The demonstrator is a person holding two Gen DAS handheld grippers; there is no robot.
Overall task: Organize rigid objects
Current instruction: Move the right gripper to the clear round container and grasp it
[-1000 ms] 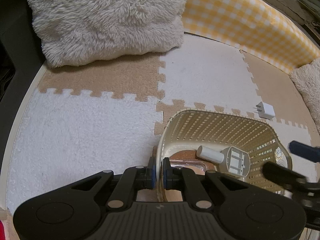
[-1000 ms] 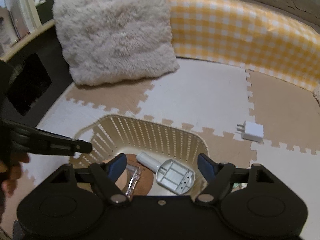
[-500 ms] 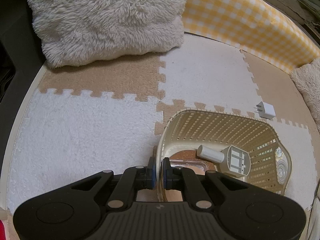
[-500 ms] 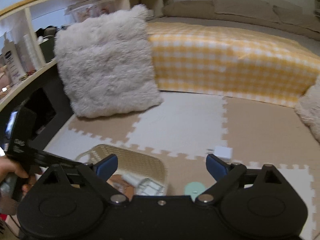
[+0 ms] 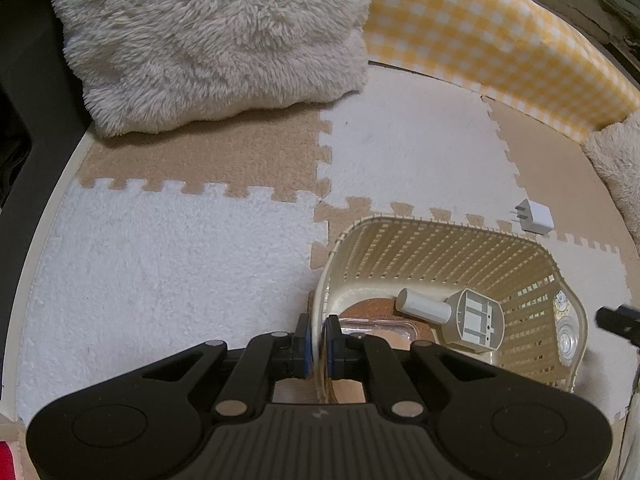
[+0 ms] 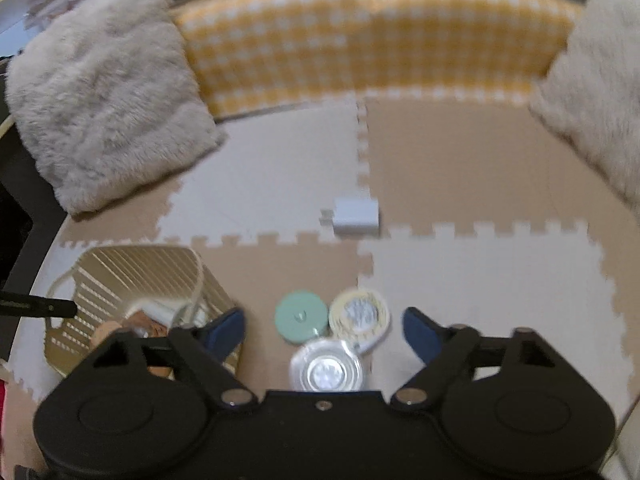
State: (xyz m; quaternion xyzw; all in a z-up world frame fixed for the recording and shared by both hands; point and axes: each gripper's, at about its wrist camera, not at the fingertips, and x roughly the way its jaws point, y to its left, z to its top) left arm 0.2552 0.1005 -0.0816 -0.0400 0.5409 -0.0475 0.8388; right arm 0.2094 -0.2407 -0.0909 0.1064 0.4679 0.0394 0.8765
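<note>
Going L to R. Fluffy cushion [image 6: 104, 120] far L, on the floor mat [image 6: 480, 280]. Next the basket [image 5: 440, 256]: cream slatted plastic, already holding a white cylinder piece [image 5: 424, 305] w/ a square-ribbed head, a clear tray [image 5: 376, 326] and what looks like a cork disc under them. Left tongs [image 5: 315, 340] are clamped tight on the basket's near rim, wall between the pads, steadying it. Thin rim prob flexes, so that grip suits bracing, not lifting.

Just R of the basket, on the mat: three round lidded items bunched together – a mint-green disc [image 6: 301, 316], a yellow-rimmed one [image 6: 360, 314] touching it, and a clear one w/ a silvery centre [image 6: 326, 372] nearest the camera. Right tongs [image 6: 324, 334] hang above this cluster, jaws apart w/ nothing pinched; they've just been narrowing, and the discs sit in the gap below, not yet pressed. View is blurred so fine detail is uncertain.

Handling guess: small, stiff, light, smooth plastic/metal – slippery. Best taken across the diameter at the rim, one at a time; the clear one is nearest. Tight bunching means a pad could nudge a neighbour.

Further back and R-centre: white charger plug [image 6: 356, 215], alone on the mat, well apart from the rest. Boxy, rigid, flat sides – easy pinch across the body, away from the prongs.
</note>
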